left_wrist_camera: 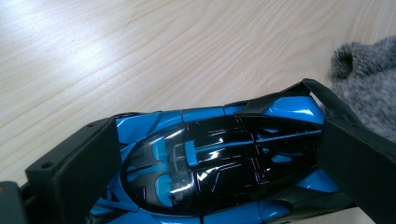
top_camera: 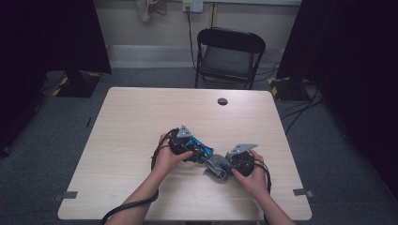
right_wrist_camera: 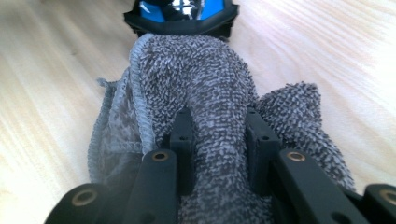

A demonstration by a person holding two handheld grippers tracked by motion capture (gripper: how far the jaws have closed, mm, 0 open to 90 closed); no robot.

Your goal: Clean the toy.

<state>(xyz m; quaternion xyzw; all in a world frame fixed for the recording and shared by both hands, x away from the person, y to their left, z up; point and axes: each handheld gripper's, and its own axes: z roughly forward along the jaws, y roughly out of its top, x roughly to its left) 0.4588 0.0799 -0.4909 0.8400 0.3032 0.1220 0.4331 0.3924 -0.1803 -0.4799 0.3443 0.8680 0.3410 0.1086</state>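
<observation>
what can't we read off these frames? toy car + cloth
- Toy car wheels and underside: left gripper view, hidden by its own body and the jaws.
- Car's far end: right gripper view, cut off by the top edge.
- Grey cloth lower end: right gripper view, behind the right gripper.
- Car-cloth contact: high view, too small.

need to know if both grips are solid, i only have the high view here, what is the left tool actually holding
Observer: The left tool is shut on a blue and black toy car, one jaw on each side of its body.
Operator: and the right one, is it gripping that grey thing or just resting on it
Observer: The right tool is shut on the grey towel; a raised fold of the cloth is pinched between its jaws.
Operator: is the towel touching the car
Observer: Yes. In the right gripper view the far end of the towel meets the car's black end, both low over the wooden table.
</observation>
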